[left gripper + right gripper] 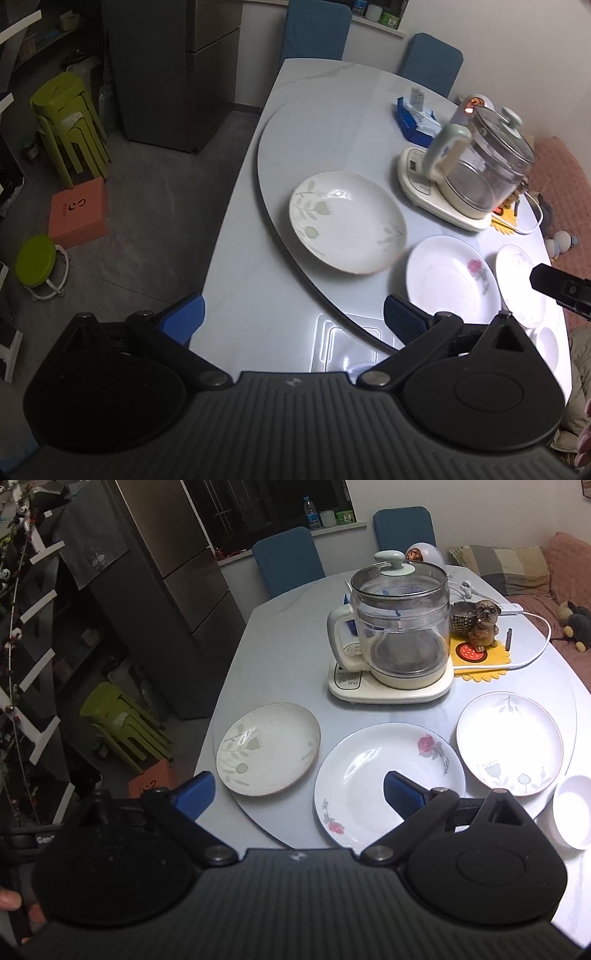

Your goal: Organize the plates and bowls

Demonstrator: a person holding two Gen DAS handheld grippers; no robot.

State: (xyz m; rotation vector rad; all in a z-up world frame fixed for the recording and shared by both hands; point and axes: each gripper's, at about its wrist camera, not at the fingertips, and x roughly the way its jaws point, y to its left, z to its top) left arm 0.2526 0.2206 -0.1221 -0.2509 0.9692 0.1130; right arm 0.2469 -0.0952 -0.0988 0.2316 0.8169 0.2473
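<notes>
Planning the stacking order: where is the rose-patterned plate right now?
In the right wrist view the rose-patterned plate lies on the table's near edge, between the cream leaf plate on its left and the white tulip plate on its right.

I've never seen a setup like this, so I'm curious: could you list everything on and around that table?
Plates: 3; cream with green leaves left, white with pink roses middle, white with grey flowers right; all on the turntable.
Small bowl: 1, white, near right table edge.
Kettle: 1, clear glass, on a cream base behind the plates.
Dog figurine: 1, brown, on a yellow mat right of the kettle.
Blue box: 1, behind the kettle.
Chairs: 2, blue, far side.
Stools: green, stacked, on the floor.
Orange box: 1, floor.
Left gripper: black, blue pads, open, empty.
Right gripper: same, open, empty.
</notes>
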